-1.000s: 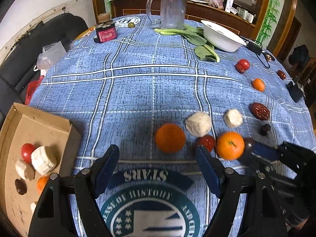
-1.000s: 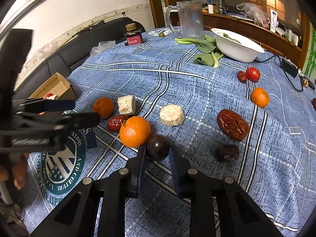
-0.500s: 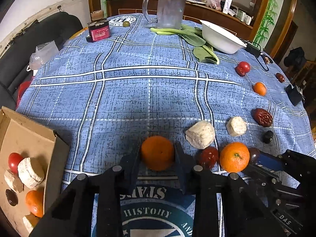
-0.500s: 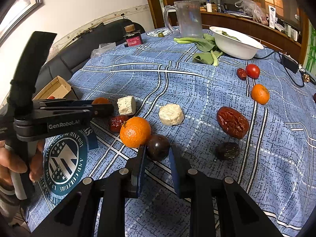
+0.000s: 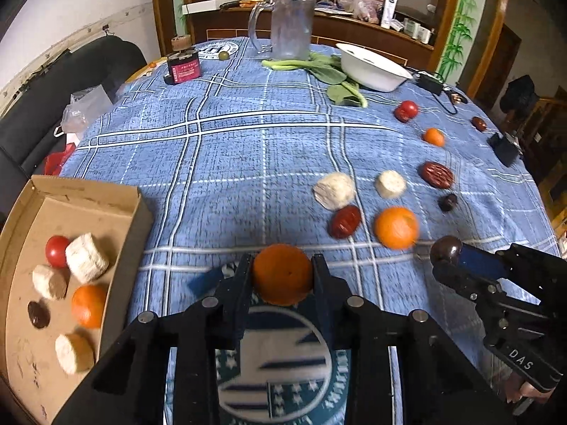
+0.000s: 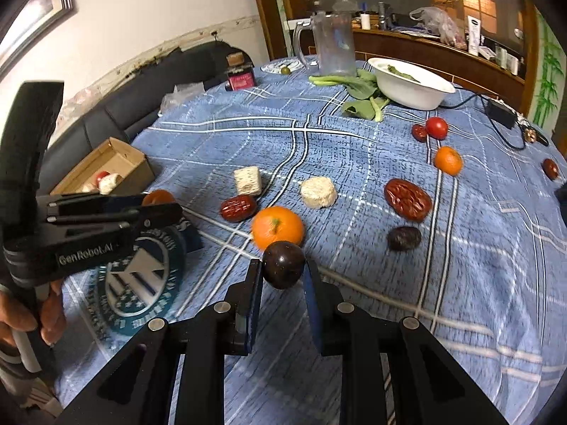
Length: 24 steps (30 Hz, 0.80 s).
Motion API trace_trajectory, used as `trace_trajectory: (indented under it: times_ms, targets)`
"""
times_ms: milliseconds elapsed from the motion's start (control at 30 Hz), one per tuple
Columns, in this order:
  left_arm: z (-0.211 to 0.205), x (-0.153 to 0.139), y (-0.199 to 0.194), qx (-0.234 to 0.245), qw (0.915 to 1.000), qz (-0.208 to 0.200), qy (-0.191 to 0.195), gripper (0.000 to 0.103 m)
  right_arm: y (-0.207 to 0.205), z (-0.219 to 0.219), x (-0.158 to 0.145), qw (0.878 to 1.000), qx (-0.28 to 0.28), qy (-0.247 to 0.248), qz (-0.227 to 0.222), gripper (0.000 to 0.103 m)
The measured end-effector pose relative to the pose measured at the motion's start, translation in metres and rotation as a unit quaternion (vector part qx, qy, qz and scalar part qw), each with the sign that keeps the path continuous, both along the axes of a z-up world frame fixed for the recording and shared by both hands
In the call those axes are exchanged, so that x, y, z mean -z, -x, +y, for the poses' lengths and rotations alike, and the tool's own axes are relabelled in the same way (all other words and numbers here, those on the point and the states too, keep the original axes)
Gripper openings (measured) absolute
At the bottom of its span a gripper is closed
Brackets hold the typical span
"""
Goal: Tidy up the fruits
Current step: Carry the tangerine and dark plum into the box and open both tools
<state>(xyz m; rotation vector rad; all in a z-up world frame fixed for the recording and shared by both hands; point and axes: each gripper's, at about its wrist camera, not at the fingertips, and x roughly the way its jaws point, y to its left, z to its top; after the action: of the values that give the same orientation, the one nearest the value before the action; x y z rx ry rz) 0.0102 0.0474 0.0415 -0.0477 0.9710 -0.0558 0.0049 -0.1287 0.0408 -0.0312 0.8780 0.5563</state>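
Note:
My left gripper [image 5: 282,269] is shut on an orange [image 5: 282,273] and holds it just above the blue tablecloth. My right gripper [image 6: 282,269] is shut on a dark plum [image 6: 283,264], lifted off the cloth; it also shows in the left wrist view [image 5: 445,249]. A cardboard box [image 5: 21,209] at the left holds a tomato, an orange, white cakes and a dark fruit. On the cloth lie another orange [image 5: 396,227], a red date [image 5: 345,221], two white cakes [image 5: 334,186], a large date [image 5: 437,174], a dark fruit [image 5: 447,202], a small orange [image 5: 433,137] and a tomato [image 5: 407,109].
At the far side stand a glass jug [image 5: 290,28], a white bowl [image 5: 372,67], green leaves [image 5: 329,74] and a red jar [image 5: 182,67]. A black adapter with cable [image 6: 501,113] lies at the right. A black sofa [image 5: 53,81] borders the table's left.
My left gripper closed on the orange and lifted it. My right gripper closed on the dark plum and raised it off the cloth.

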Motion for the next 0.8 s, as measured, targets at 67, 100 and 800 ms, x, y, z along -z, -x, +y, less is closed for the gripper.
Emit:
trace_trajectory:
  times_ms: [67,100,800]
  targets:
    - [-0.002,-0.001,0.007,0.006,1.0,-0.002,-0.001,0.031,0.01,-0.002,-0.004,1.0,0.004,-0.007,-0.003,0.025]
    - [-0.003,-0.001,0.011,0.007,1.0,-0.002,-0.003,0.031,0.014,-0.001,-0.006,1.0,0.004,-0.011,-0.002,0.026]
    - [0.056,-0.032,0.092,-0.022,0.9974,-0.054,-0.044,0.031,0.085,0.064,-0.035,0.998,-0.035,-0.044,-0.026,0.026]
